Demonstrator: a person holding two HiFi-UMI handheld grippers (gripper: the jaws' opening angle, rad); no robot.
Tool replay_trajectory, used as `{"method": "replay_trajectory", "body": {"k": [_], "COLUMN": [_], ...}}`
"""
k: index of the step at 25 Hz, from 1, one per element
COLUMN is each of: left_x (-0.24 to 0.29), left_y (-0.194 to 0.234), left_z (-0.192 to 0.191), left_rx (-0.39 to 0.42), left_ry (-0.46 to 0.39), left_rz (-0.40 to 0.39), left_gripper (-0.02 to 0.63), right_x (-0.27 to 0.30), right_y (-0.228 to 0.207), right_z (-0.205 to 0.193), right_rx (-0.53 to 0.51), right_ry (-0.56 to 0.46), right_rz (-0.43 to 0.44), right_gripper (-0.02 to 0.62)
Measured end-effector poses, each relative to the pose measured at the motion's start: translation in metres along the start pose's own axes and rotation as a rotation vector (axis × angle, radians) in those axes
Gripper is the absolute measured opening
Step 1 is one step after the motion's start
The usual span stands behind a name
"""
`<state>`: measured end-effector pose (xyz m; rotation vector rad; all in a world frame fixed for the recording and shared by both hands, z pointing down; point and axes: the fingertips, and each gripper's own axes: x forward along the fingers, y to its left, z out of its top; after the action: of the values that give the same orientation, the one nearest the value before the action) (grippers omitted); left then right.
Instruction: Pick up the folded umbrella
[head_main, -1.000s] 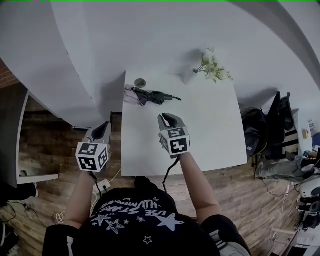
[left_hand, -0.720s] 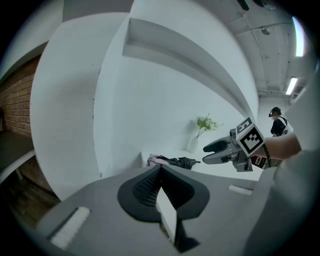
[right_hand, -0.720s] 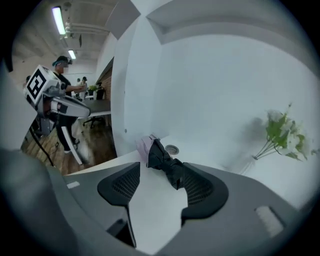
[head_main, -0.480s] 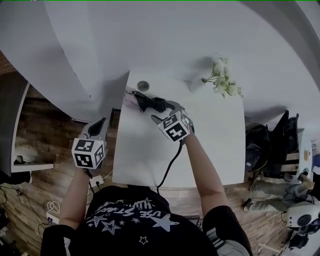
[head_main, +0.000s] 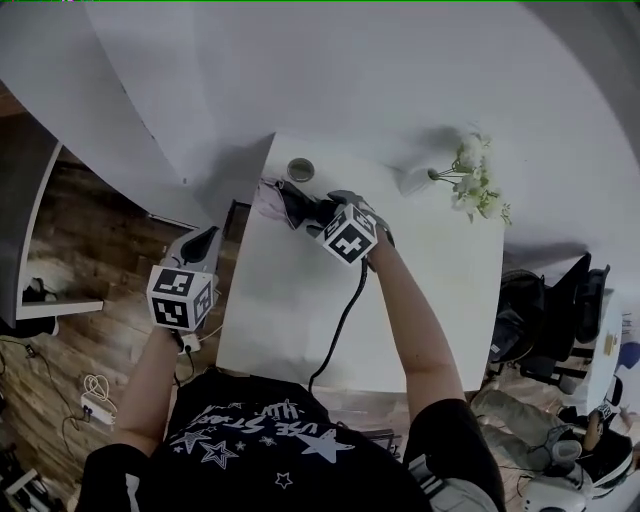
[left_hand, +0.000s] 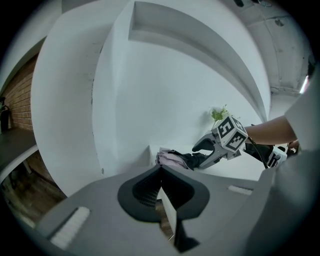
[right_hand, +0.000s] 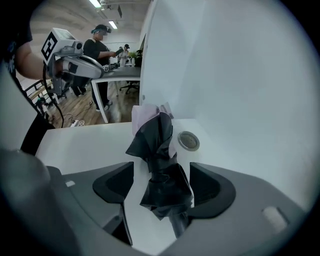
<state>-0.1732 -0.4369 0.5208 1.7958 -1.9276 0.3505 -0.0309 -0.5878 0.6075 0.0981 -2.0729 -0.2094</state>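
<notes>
While its jaws are opening wide, the right gripper (right_hand: 161, 179) straddles the umbrella (right_hand: 156, 142) without pressing on it.
The dark folded umbrella lies on the white table (head_main: 420, 290) near its far left corner, its shaft end between the pads and a small round disc (right_hand: 188, 140) just beside it. The left gripper (left_hand: 160, 170) hangs off the table's left edge, jaws closed on nothing. At the table's far right, a white vase (head_main: 413, 182) holds pale flowers (head_main: 478, 185).
</notes>
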Motion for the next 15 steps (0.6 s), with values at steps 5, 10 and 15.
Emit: {"method": "replay_trajectory", "body": {"k": [5,10,15], "left_x": [0.008,0.012,0.01], "left_y": [0.001,0.006,0.013], "left_z": [-0.007,-0.013,-0.025], "left_rx": [-0.016,-0.032,-0.051], "left_ry": [0.016,0.028,0.046], "left_rz": [0.005,0.013,0.03], "left_gripper": [0.003,0.003,0.003], "right_x": [0.023,0.039,0.047], "right_y": [-0.001,-0.001,0.0], "right_z": [-0.002,-0.006,-0.007], "right_rx": [-0.042,-0.08,-0.083], "right_ry": [0.053,0.125,0.146], "right_rz": [0.066,0.139,0.211], "right_gripper": [0.34,0.313,0.291]}}
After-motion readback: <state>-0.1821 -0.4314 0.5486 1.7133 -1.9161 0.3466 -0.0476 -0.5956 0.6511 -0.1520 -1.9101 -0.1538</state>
